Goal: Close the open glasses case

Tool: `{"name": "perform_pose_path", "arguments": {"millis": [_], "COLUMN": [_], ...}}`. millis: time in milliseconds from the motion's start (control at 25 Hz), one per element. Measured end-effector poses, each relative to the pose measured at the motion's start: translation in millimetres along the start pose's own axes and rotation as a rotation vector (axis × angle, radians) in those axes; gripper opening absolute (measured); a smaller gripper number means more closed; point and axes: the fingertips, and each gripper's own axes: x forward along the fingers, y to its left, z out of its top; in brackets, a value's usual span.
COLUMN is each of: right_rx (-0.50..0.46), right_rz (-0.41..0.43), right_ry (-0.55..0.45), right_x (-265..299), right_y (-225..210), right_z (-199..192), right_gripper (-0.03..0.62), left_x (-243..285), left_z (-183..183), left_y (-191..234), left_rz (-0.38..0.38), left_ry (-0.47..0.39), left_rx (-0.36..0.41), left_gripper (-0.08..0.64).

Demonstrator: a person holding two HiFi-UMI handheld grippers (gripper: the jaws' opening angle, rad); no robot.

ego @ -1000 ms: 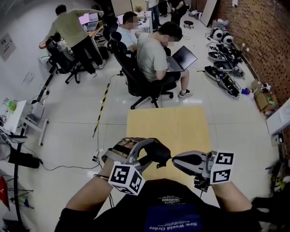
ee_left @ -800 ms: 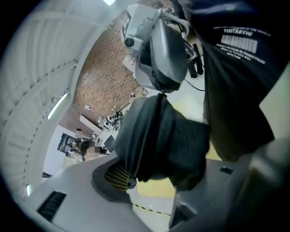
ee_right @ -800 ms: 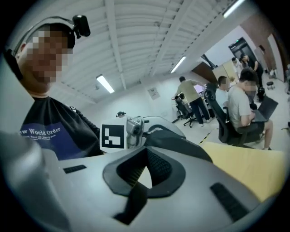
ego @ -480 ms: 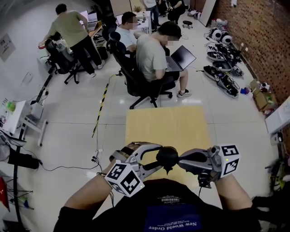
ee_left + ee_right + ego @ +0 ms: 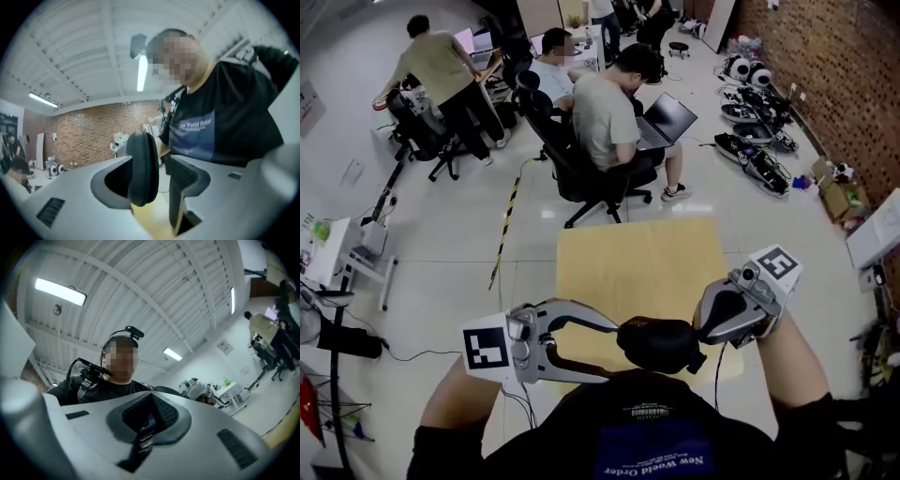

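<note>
1. Black oval hard-shell glasses case (image 5: 656, 345) is held in the air over the near edge of the light wooden bench (image 5: 637, 262), betw. the two tools and close to the operator's torso.
2. Left hand-held gripper (image 5: 612, 353): jaws part-spread w/ one end of the case betw. them, seen edge-on. Shell lies against one pad and a slim gap is seen to the other, so no real clamp is judged.
3. Right hand-held gripper (image 5: 705, 337): jaws pressed together, pinching a thin black printed tab (image 5: 144, 442) at the case's other end.
4. Lid looks down on the base. Whether the seam is fully shut can't be told.
5. Handling (judged): light, stiff shell w/ matte skin, so slip is thought unlikely and a firm squeeze should be tolerated. Tab is floppy: OK for pulling, poor for steering.
6. Best hold (judged): the two broad faces, approx. mid-length, clear of the seam, so that the squeeze is passed straight into closing.
</note>
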Motion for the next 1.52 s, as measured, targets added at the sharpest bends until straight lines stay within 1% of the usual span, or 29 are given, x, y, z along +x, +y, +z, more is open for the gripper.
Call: {"name": "perform_pose_path", "arguments": {"millis": [40,80,120,160,200,240,280,320,360,400,480,560,640,720,800,880,920,960,1000,1080,1160,1280,1360,1440,1520], "right_rx": [-0.002,-0.003,-0.003,-0.003,-0.002,-0.002,-0.001,-0.002,-0.002,-0.002,0.000,0.006,0.015,0.022,0.020,0.010,0.002,-0.007,-0.016,-0.041,-0.072,-0.113,-0.144,-0.179,-0.221], "right_rz": [0.030,0.058,0.086,0.115,0.142,0.166,0.185,0.201,0.216,0.230,0.252,0.266,0.273,0.268,0.251,0.227,0.212,0.192,0.165,0.081,-0.045,-0.251,-0.390,-0.529,-0.627], "right_ry": [0.026,0.046,0.065,0.086,0.107,0.126,0.143,0.158,0.173,0.186,0.209,0.232,0.248,0.257,0.261,0.260,0.263,0.271,0.283,0.324,0.399,0.570,0.699,0.803,0.862], "right_x": [5,9,13,16,20,23,27,32,37,42,51,58,63,65,66,65,64,64,63,59,51,38,30,23,19], "right_y": [1,2,3,5,8,9,11,11,11,10,6,1,-3,-7,-12,-15,-16,-18,-20,-27,-38,-56,-68,-79,-86], "right_z": [1,1,2,1,0,-1,-1,-1,-1,-1,0,0,-2,-6,-10,-14,-16,-17,-19,-22,-26,-39,-50,-59,-66], "right_gripper": [-0.012,-0.012,-0.012,-0.012,-0.012,-0.012,-0.012,-0.012,-0.012,-0.012,-0.012,-0.012,-0.012,-0.012,-0.012,-0.012,-0.012,-0.012,-0.012,-0.012,-0.012,-0.012,-0.012,-0.012,-0.012], "left_x": [-13,-27,-41,-52,-56,-53,-42,-27,-11,2,18,24,27,28,28,28,29,31,32,34,33,31,29,27,27], "left_z": [10,22,33,40,41,37,31,25,20,17,17,23,30,36,41,43,41,38,33,19,2,-24,-40,-54,-63], "left_y": [7,17,29,40,48,51,48,40,31,23,12,2,-10,-20,-29,-38,-41,-43,-42,-35,-24,-13,-7,-1,1], "left_rz": [-0.006,-0.001,0.006,0.008,-0.009,-0.055,-0.130,-0.225,-0.325,-0.416,-0.563,-0.692,-0.798,-0.877,-0.943,-0.989,-0.991,-0.970,-0.931,-0.821,-0.707,-0.560,-0.466,-0.366,-0.296], "left_ry": [-0.092,-0.201,-0.301,-0.373,-0.406,-0.402,-0.374,-0.344,-0.324,-0.317,-0.340,-0.391,-0.431,-0.465,-0.495,-0.510,-0.511,-0.505,-0.491,-0.449,-0.391,-0.298,-0.263,-0.267,-0.300], "left_rx": [-0.082,-0.145,-0.181,-0.203,-0.225,-0.253,-0.293,-0.348,-0.412,-0.475,-0.585,-0.657,-0.678,-0.677,-0.680,-0.677,-0.667,-0.649,-0.630,-0.606,-0.612,-0.654,-0.702,-0.754,-0.791], "left_gripper": [0.230,0.230,0.230,0.230,0.230,0.230,0.230,0.232,0.300,0.335,0.382,0.403,0.403,0.403,0.402,0.400,0.395,0.371,0.352,0.337,0.330,0.327,0.324,0.319,0.318]}}
